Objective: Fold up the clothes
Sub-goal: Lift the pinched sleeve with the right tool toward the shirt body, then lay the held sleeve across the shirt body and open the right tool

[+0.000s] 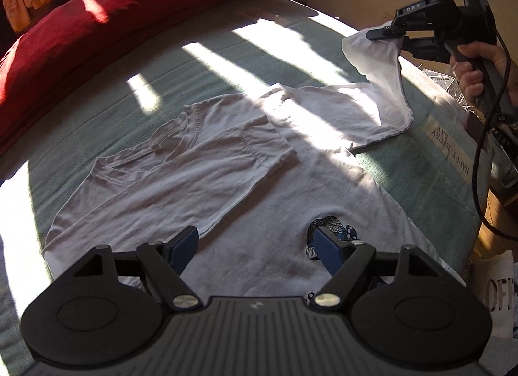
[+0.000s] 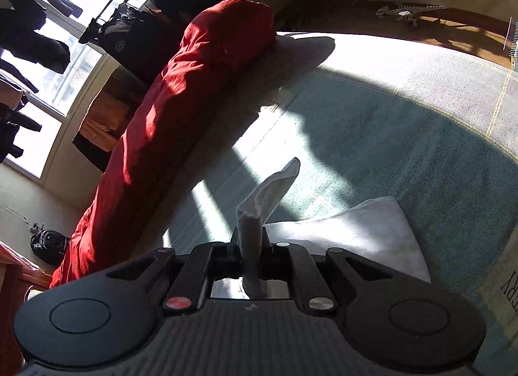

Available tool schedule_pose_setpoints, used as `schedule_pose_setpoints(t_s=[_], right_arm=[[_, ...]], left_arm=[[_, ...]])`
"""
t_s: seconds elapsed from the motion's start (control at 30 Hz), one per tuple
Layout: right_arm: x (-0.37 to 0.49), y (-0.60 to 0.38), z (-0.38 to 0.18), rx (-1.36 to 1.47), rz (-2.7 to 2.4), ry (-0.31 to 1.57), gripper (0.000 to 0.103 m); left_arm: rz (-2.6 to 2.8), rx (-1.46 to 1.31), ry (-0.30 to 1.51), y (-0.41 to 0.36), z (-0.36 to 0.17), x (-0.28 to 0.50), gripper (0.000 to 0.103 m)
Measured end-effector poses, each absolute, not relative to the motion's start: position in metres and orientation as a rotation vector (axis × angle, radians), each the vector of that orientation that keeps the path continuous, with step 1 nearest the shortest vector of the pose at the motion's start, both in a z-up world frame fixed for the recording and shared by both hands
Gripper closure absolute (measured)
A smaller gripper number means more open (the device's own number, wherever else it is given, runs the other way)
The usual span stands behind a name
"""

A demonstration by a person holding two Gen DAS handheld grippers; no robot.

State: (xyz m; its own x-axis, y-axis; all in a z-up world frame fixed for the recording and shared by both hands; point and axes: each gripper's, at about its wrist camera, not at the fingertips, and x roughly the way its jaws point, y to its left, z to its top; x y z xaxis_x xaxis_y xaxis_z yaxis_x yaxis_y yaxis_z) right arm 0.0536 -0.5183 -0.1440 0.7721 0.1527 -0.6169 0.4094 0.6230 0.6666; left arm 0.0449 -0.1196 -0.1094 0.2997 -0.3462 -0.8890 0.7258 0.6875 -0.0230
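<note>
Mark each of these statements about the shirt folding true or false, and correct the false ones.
1. The right gripper is shut on a lifted corner of the white T-shirt. True.
2. The left gripper clamps the shirt's collar. False: its jaws stand open above the shirt with nothing between them.
3. One sleeve already lies folded in over the shirt's chest. True.
4. The red duvet lies on top of the shirt. False: it is bunched along the far side of the bed, apart from the shirt.
5. The shirt lies on a green bedspread. True.
6. The whole shirt is in shade. False: bands of sunlight cross it.
</note>
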Motion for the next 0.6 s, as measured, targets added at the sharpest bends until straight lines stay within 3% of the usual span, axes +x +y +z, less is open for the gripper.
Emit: schedule_pose_setpoints(t_s=[0.6], right_arm=[[0.117, -0.395, -0.156, 0.816, 0.027, 0.82, 0.094]], left_arm=[[-0.705, 0.414, 1.056, -0.062, -0.104, 0.04, 0.025]])
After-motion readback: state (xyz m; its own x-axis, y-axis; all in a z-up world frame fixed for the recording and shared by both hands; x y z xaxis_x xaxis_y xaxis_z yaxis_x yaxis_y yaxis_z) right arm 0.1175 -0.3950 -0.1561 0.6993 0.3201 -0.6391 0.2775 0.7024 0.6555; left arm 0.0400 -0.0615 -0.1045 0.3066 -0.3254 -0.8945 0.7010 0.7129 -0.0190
